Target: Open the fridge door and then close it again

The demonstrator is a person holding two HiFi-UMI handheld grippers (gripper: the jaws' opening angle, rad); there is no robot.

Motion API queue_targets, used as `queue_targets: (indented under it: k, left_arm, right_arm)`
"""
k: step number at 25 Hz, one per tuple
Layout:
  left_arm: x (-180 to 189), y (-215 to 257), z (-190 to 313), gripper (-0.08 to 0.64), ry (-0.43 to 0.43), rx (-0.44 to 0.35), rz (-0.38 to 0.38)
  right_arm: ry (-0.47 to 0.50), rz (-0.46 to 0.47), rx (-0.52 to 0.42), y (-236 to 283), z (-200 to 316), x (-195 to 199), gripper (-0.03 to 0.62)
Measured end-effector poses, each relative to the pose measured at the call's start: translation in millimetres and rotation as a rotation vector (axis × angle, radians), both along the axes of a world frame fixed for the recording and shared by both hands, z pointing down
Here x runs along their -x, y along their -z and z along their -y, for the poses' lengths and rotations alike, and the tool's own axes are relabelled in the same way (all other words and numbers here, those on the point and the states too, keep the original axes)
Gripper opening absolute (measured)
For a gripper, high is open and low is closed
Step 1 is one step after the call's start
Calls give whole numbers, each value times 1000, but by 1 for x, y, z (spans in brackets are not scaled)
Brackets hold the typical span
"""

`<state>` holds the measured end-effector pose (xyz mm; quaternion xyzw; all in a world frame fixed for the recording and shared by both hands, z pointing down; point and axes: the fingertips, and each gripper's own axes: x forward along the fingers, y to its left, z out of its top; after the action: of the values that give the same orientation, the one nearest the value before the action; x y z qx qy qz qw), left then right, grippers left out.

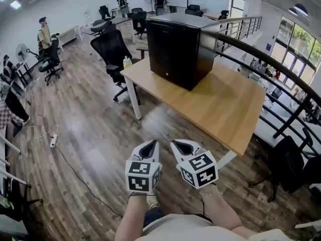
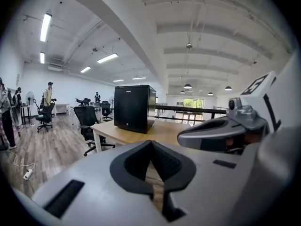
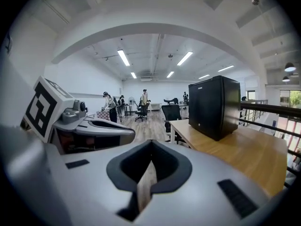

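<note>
Approach step: left hand-held gripper (image 1: 149,145) and right hand-held gripper (image 1: 182,146), closed and empty at lower centre, well apart from the shut black box-shaped fridge (image 1: 186,46); next, reach its door (image 1: 168,51)

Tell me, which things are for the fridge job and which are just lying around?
For the job: fridge, door shut; table under it; left tongs and right tongs, both shut and empty.

Just around: chair; bottle; power strip on the floor.

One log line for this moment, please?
black box-shaped fridge: door shut, on wooden table | left gripper: shut, empty | right gripper: shut, empty
</note>
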<state>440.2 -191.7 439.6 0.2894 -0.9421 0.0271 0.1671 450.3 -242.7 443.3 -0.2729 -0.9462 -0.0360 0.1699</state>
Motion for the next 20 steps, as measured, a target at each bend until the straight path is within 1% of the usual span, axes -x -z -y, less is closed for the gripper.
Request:
queue_targets:
  k: [3, 6, 11, 14, 16, 18, 20]
  left_arm:
    - [54, 12, -34, 5, -14, -1, 15]
    - [96, 14, -62, 5, -45, 6, 18]
    - [147, 15, -104, 5, -61, -22, 5]
    - [174, 7, -121, 5, -62, -39, -26]
    - [185, 0, -132, 5, -61, -38, -52]
    - [197, -5, -144, 5, -48, -43, -70]
    - [217, -10, -152, 5, -34, -51, -81]
  right_arm:
    - [-19, 15, 8, 11, -34, 52, -3]
    - [-40, 45, 24, 18, -64, 98, -3]
    - [-55, 51, 27, 24, -105, 150, -3]
    - [-59, 25, 15, 15, -119, 180, -3]
    - [-57, -3, 25, 8, -129, 195, -3]
    - [-49, -27, 33, 3, -137, 210, -3]
    - [-43, -31, 30, 0, -142, 231, -3]
